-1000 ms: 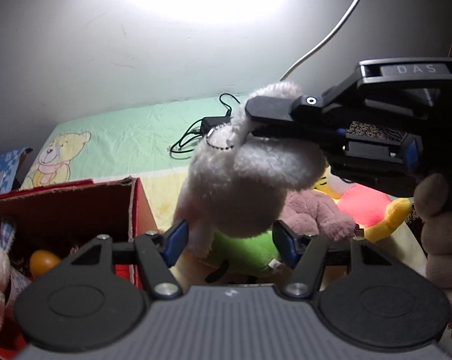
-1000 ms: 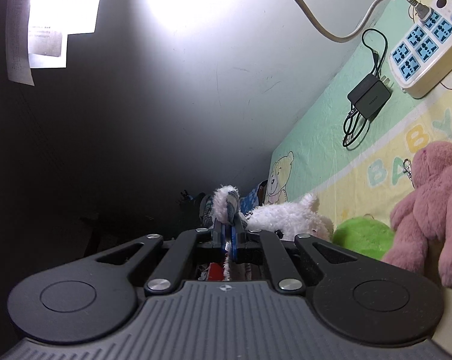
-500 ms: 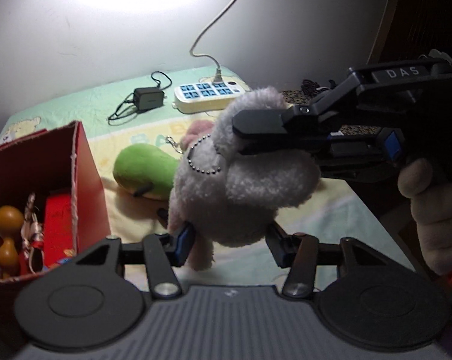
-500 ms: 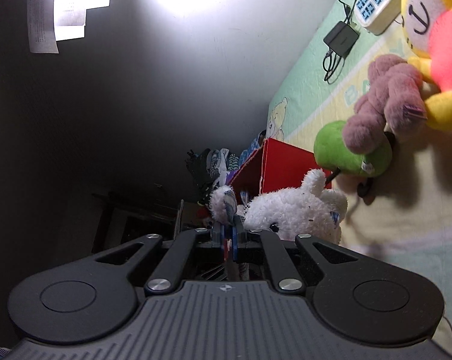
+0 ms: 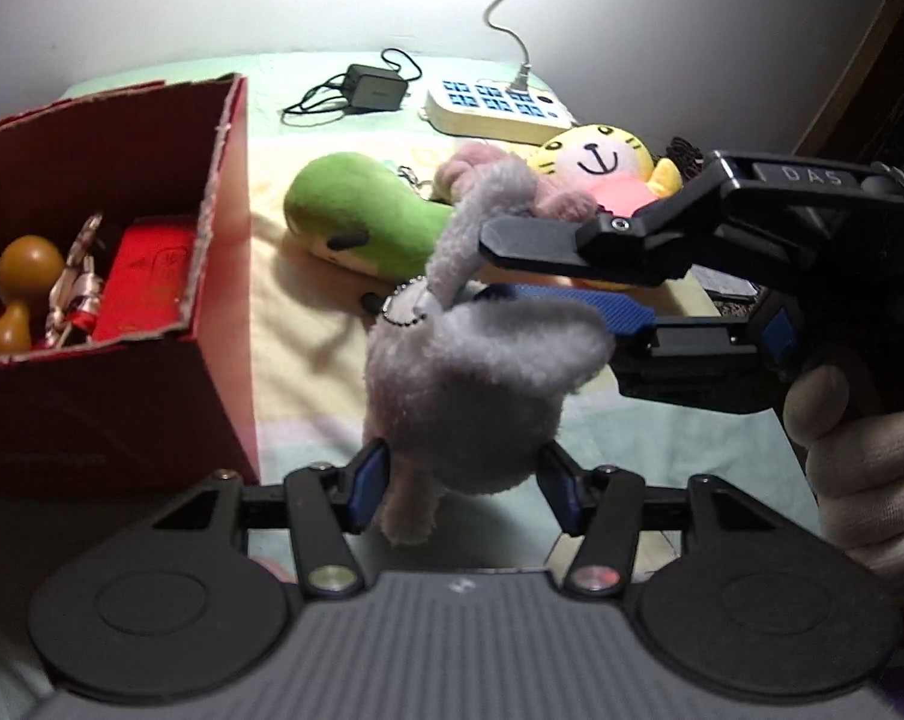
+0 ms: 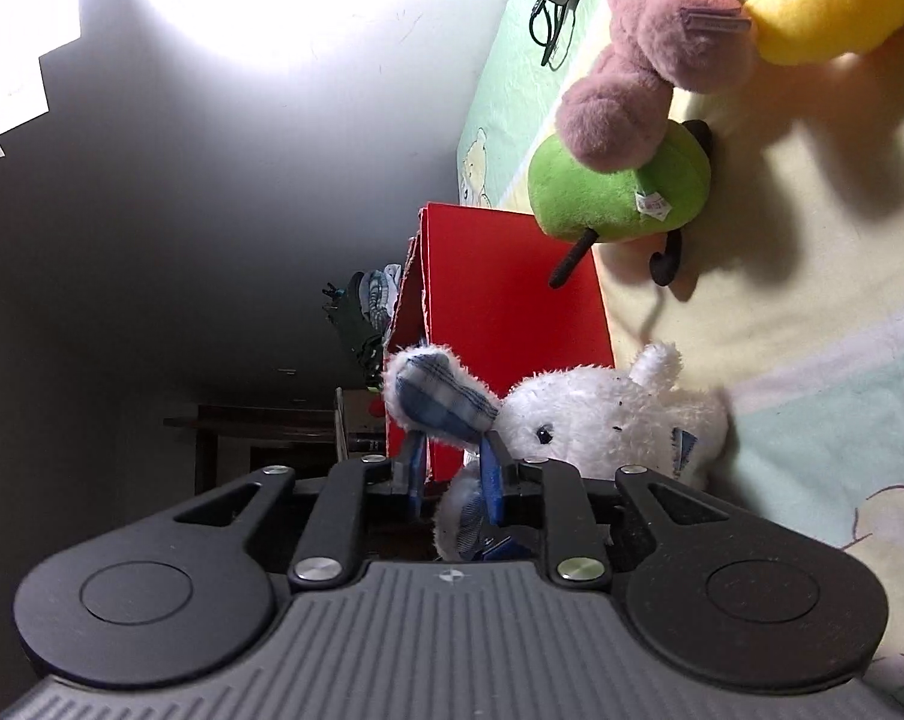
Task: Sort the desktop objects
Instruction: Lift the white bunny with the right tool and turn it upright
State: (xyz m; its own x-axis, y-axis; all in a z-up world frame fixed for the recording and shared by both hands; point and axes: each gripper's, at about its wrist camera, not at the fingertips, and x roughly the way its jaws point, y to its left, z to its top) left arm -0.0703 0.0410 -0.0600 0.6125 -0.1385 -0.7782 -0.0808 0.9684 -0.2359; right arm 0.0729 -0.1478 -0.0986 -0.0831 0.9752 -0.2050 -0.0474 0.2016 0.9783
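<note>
Right gripper (image 5: 548, 276) pinches fluffy white plush rabbit (image 5: 476, 384) by one ear, just right of red cardboard box (image 5: 110, 396); left gripper (image 5: 464, 483) spread around its body, contact unclear.

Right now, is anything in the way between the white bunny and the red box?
Nothing visible. The bunny hangs from the right gripper by an ear, beside the open box. Only bare cloth lies between them.
</note>
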